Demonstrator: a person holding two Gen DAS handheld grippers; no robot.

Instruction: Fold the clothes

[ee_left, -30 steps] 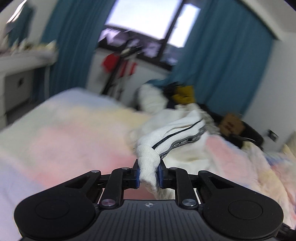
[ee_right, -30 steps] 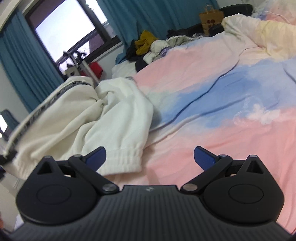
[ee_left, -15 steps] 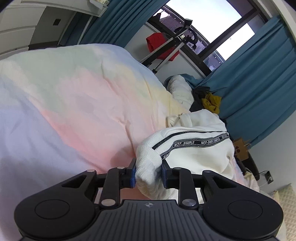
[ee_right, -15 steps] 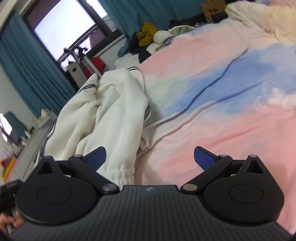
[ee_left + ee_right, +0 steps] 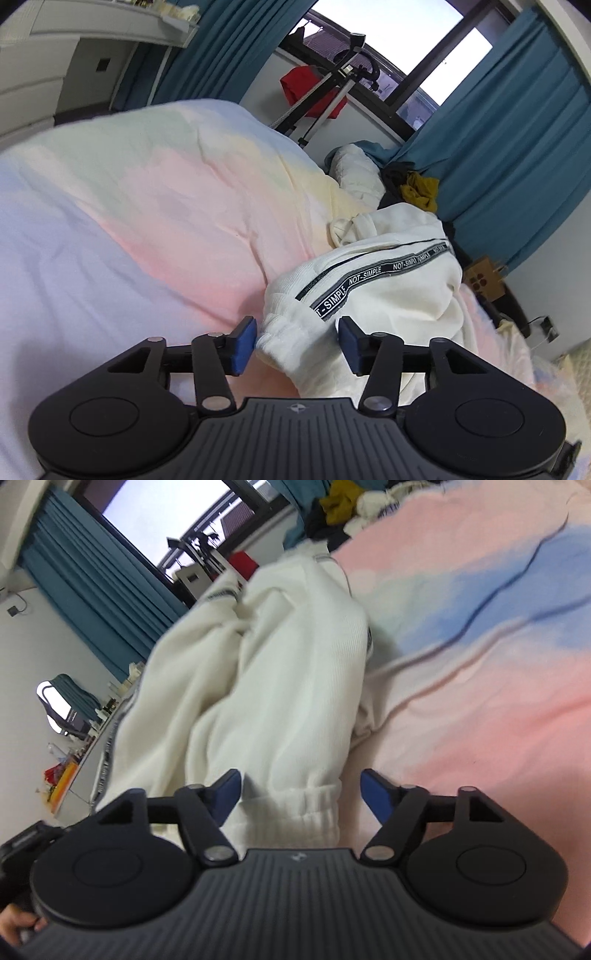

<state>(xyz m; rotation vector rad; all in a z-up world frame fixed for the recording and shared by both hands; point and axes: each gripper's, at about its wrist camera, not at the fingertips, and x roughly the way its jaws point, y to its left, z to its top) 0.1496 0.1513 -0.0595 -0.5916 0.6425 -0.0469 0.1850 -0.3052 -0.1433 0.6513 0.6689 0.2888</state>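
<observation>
White sweatpants [image 5: 373, 295] with a black lettered side stripe [image 5: 369, 282] lie on the pastel bedspread [image 5: 147, 206], running from 6 toward 1 o'clock in the left wrist view. The left gripper [image 5: 297, 341] is opening, one ribbed cuff [image 5: 291, 343] lying loose between its jaws. The right gripper [image 5: 301, 794] is closing around the other cuff [image 5: 295, 812], its pads not yet pressing.
</observation>
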